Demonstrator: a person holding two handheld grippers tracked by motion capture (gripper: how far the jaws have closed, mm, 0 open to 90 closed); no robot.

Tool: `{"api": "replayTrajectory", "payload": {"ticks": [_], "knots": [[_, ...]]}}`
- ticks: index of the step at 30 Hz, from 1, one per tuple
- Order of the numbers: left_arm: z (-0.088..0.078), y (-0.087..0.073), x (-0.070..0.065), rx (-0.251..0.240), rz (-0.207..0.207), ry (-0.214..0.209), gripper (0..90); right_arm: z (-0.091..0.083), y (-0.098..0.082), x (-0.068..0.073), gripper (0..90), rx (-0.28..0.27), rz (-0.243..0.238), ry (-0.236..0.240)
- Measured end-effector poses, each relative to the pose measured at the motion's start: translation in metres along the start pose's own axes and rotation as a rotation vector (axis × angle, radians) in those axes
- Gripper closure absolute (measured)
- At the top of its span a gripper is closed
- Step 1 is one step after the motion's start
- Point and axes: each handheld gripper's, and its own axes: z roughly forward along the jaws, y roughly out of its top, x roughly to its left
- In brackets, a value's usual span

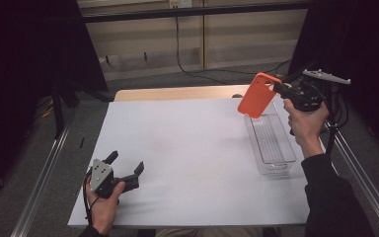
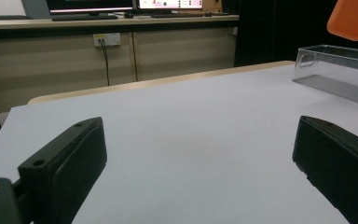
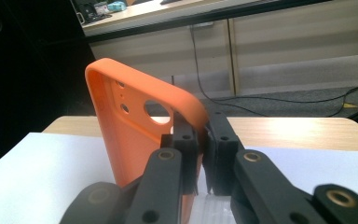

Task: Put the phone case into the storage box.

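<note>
An orange phone case (image 1: 259, 95) hangs in the air above the far end of a clear plastic bin (image 1: 271, 140). My right gripper (image 1: 279, 89) is shut on the case's edge. In the right gripper view the case (image 3: 130, 126) stands upright with its camera holes facing me, its edge pinched between the black jaws of my right gripper (image 3: 203, 149). My left gripper (image 1: 126, 162) rests low at the white sheet's near left corner, open, with nothing between its jaws. In the left gripper view the wide-apart fingers (image 2: 70, 163) frame bare white surface, with the case (image 2: 352, 18) at the top right.
The white sheet (image 1: 187, 153) covers a wooden table (image 1: 177, 93). The long clear bin (image 2: 340, 70) lies along the sheet's right side. Metal rails (image 1: 44, 173) run along both sides of the table. Cables and cabinets stand beyond the far edge.
</note>
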Motion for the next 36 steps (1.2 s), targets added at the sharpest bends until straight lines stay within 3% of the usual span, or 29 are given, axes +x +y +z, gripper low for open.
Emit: {"api": "replayTrajectory", "payload": {"ticks": [31, 36], "knots": [[0.0, 0.0, -0.001, 0.009, 0.004, -0.008, 2.9, 0.022, 0.009, -0.026, 84.5, -0.005, -0.03, -0.084], [0.001, 0.0, -0.002, 0.004, 0.001, -0.012, 2.9, 0.027, 0.006, -0.027, 84.5, 0.002, -0.055, -0.096]]}}
